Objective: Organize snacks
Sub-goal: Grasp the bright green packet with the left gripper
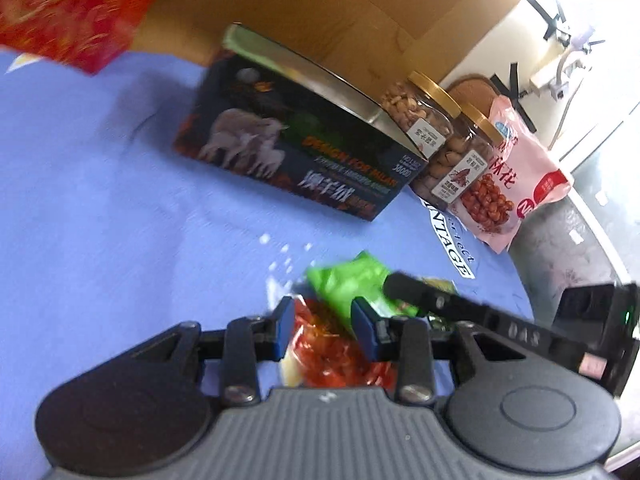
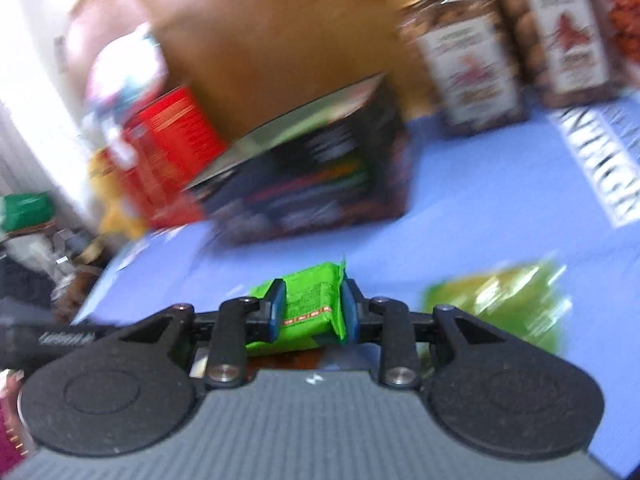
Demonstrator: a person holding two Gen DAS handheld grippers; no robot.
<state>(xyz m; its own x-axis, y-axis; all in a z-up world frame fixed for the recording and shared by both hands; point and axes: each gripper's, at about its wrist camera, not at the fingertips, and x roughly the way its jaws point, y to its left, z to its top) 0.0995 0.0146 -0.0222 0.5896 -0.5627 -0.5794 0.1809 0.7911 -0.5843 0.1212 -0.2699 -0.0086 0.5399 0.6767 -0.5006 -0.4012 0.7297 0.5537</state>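
Clamping a green snack packet (image 2: 310, 300) in the right gripper (image 2: 310, 314), low centre of frame. Straddling a red snack bag (image 1: 332, 352), seemingly ungripped, with the left gripper (image 1: 323, 330) spread wide.

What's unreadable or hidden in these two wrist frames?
- Left wrist: red packet lower half hidden by gripper body; grip unclear.
- Left wrist: red box cut off by top-left edge, blurred.
- Right wrist: dark box print smeared by motion blur.
- Right wrist: yellow-green bag blurred, label illegible.

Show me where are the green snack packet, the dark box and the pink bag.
green snack packet (image 2: 308, 304): right wrist view, printed front face.
dark box (image 1: 296, 148): left wrist view, front panel.
pink bag (image 1: 516, 176): left wrist view, front centre.
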